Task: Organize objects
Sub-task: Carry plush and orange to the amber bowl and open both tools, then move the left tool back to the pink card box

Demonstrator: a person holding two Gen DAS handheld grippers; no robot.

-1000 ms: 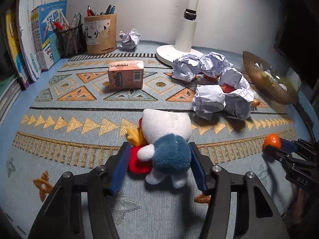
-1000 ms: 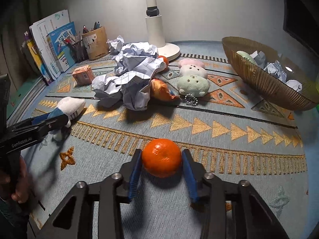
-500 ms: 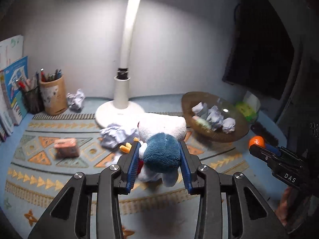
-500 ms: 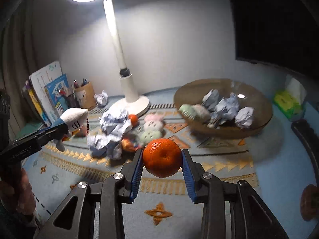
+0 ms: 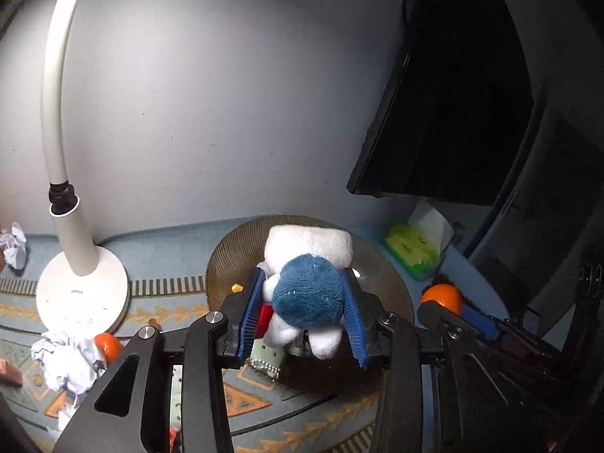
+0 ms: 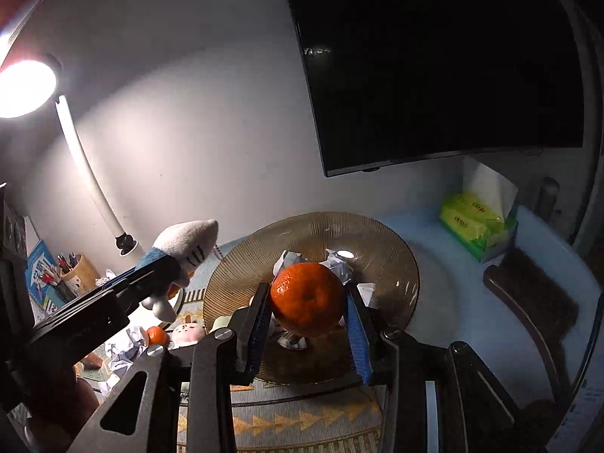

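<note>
While the left gripper (image 5: 304,315) clamps the plush toy (image 5: 307,283) and the right gripper (image 6: 307,330) clamps the orange (image 6: 307,298), both hang over the bowl (image 6: 392,241). If let go together, the orange could roll off the crumpled paper (image 6: 339,264) there.

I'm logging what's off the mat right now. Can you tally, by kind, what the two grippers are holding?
Round orange tangerine, in the right gripper: 1
White-and-blue plush toy, in the left gripper: 1
Total: 2
</note>
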